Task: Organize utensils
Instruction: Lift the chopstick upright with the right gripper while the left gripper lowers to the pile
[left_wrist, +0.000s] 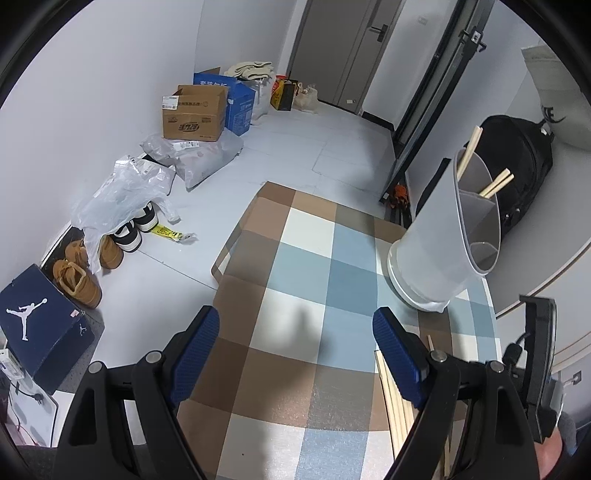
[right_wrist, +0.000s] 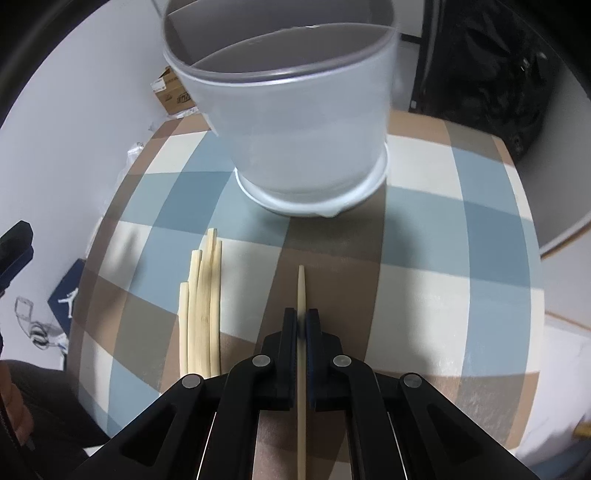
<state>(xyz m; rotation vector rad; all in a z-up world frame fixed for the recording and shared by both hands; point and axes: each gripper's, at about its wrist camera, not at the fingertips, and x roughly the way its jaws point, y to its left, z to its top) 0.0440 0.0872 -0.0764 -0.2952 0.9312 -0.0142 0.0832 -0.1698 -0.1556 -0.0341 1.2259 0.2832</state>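
A frosted white utensil holder (left_wrist: 439, 236) with inner dividers stands on the checkered tablecloth (left_wrist: 314, 266), with wooden chopsticks (left_wrist: 496, 183) sticking out of it. It fills the top of the right wrist view (right_wrist: 295, 122). My right gripper (right_wrist: 301, 319) is shut on a single chopstick (right_wrist: 301, 288) whose tip points at the holder, just above the cloth. Several loose chopsticks (right_wrist: 203, 306) lie on the cloth to its left, also seen in the left wrist view (left_wrist: 397, 402). My left gripper (left_wrist: 295, 332) is open and empty over the cloth, left of the holder.
The table edge (left_wrist: 221, 258) drops to a grey floor with cardboard boxes (left_wrist: 194, 114), plastic bags (left_wrist: 122, 192), shoes (left_wrist: 79, 277) and a dark shoebox (left_wrist: 40, 325). A black backpack (left_wrist: 517, 162) sits behind the holder by the wall.
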